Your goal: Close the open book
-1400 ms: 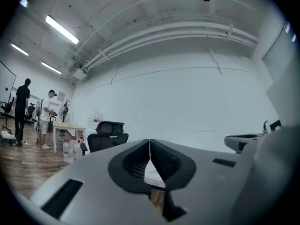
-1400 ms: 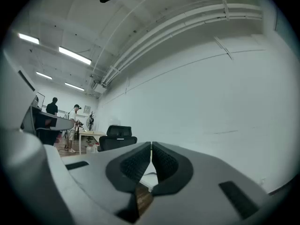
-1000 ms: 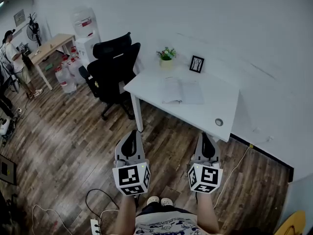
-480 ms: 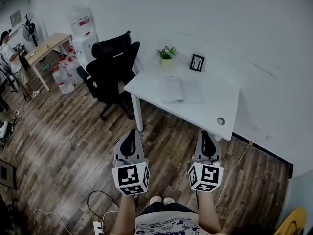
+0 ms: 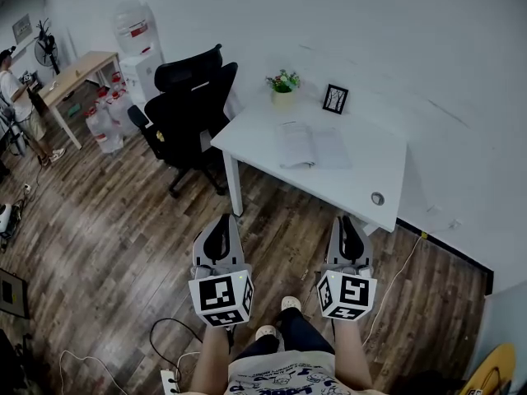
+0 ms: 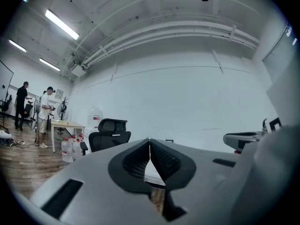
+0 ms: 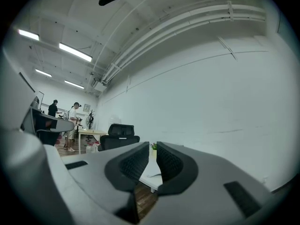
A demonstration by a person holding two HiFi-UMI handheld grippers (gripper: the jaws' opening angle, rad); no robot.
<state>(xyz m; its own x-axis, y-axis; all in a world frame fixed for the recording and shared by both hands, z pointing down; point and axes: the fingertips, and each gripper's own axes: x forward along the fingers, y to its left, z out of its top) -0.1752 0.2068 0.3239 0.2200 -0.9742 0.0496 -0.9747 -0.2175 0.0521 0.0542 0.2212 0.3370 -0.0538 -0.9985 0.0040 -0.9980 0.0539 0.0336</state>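
Observation:
The open book (image 5: 310, 146) lies flat on the white table (image 5: 354, 183), pages up, near the table's middle. Both grippers are held level over the wooden floor, well short of the table's near edge. My left gripper (image 5: 220, 220) is shut, its tips meeting with nothing in them (image 6: 149, 140). My right gripper (image 5: 347, 220) is shut too, only a thin slit between its pads and nothing in it (image 7: 153, 145). Both gripper views show a strip of the white table (image 6: 153, 171) (image 7: 151, 172) beyond the jaws.
A black office chair (image 5: 193, 105) stands at the table's left end. A potted plant (image 5: 283, 85) and a small picture frame (image 5: 334, 99) sit at the table's back by the wall. Water dispenser (image 5: 136, 39), bottles (image 5: 107, 122), wooden desk (image 5: 74, 72) far left. Cables (image 5: 165, 336) lie on the floor.
The person has stepped toward the table, one foot now forward; both grippers went along and stayed shut. The table and book sit slightly nearer.

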